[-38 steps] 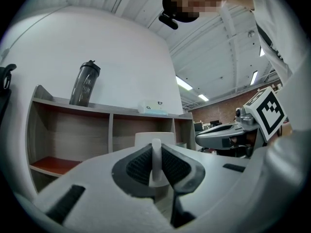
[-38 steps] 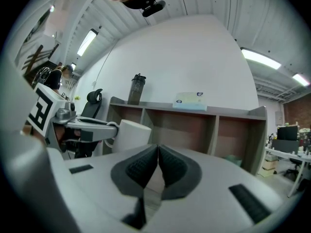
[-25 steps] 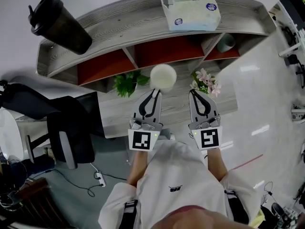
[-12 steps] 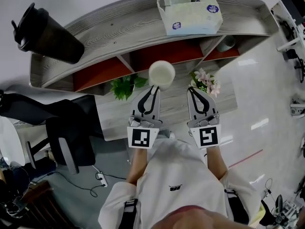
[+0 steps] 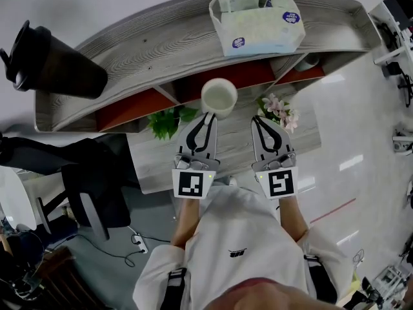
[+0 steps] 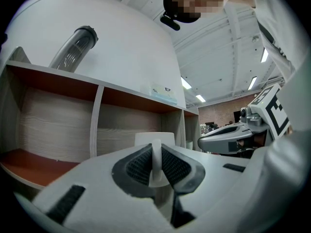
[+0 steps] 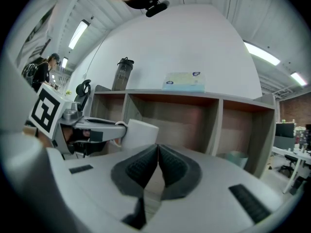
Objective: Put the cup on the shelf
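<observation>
Holding low and close to the body: the left gripper (image 5: 208, 117) has its jaws nearly closed, pads pinched on a thin white part of the cup (image 5: 219, 97). Whether that part is the handle or the wall, I cannot tell. The narrow pinch leaves the cup's body free ahead of the jaws, mouth upward, probably so it can be set down flat.

The right gripper (image 5: 263, 120) is just beside the left one, jaws pressed together on nothing. It looks parked there, shut, to stay out of the way.

The cup hangs in the air over the back of the desk (image 5: 155, 157), between the green plant (image 5: 166, 118) and the pink flowers (image 5: 279, 112). It is in front of the shelf (image 5: 161, 41) and not yet inside it.

Farther on, the middle compartment (image 5: 242, 73) sits straight ahead of the cup and looks bare, so it is the likely target. The right compartment holds a small green cup (image 5: 310, 61). The top board carries a tissue pack (image 5: 258, 21) and a dark bottle (image 5: 55, 66).
</observation>
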`<control>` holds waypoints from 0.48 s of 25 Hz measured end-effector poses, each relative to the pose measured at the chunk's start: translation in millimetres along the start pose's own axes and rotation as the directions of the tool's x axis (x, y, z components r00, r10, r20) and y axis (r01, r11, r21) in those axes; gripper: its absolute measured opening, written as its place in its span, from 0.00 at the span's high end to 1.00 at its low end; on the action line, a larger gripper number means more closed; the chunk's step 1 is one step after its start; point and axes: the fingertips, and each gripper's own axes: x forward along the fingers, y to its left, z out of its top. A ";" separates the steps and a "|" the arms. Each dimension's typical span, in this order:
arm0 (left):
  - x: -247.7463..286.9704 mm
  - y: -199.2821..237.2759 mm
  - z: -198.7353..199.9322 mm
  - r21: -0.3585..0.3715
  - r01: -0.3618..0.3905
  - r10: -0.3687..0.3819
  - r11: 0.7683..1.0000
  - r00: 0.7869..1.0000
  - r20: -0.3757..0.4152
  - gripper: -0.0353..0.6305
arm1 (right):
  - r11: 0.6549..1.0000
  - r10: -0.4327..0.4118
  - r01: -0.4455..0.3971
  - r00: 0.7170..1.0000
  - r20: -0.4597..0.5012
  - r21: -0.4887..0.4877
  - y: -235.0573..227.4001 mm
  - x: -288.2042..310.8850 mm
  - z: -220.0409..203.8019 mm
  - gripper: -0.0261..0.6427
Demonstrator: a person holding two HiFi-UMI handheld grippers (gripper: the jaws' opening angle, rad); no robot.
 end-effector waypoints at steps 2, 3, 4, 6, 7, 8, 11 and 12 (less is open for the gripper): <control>3.9 1.7 -2.1 0.000 0.001 -0.001 1.000 1.000 -0.008 0.87 | 1.000 0.002 -0.002 1.000 -0.004 0.000 -0.8 3.3 -1.2 0.92; 6.0 2.6 -3.2 -0.001 0.000 0.000 1.000 1.000 -0.010 0.87 | 1.000 0.004 -0.004 1.000 -0.009 -0.001 -1.3 5.0 -2.3 0.92; 8.2 3.4 -3.9 -0.003 0.000 0.000 1.000 1.000 -0.011 0.87 | 1.000 0.005 -0.005 1.000 -0.013 -0.002 -1.9 6.7 -3.2 0.92; 12.2 4.9 -5.3 -0.006 0.000 0.000 1.000 1.000 -0.012 0.87 | 1.000 0.005 -0.006 1.000 -0.013 -0.001 -3.4 9.8 -3.6 0.92; 14.2 5.5 -6.0 -0.007 0.001 -0.001 1.000 1.000 -0.013 0.87 | 1.000 0.005 -0.005 1.000 -0.011 0.000 -4.3 11.3 -3.3 0.92; 16.2 6.1 -6.7 -0.008 0.002 -0.002 1.000 1.000 -0.014 0.87 | 1.000 0.004 -0.004 1.000 -0.008 0.001 -5.3 12.6 -3.2 0.92; 21.8 7.4 -8.6 -0.013 0.004 -0.005 1.000 1.000 -0.015 0.87 | 1.000 0.001 -0.001 1.000 -0.011 0.005 -8.1 15.8 -4.5 0.92; 23.7 7.8 -8.7 -0.013 0.005 -0.005 1.000 1.000 -0.013 0.87 | 1.000 0.000 0.000 1.000 -0.013 0.008 -8.9 16.7 -5.1 0.92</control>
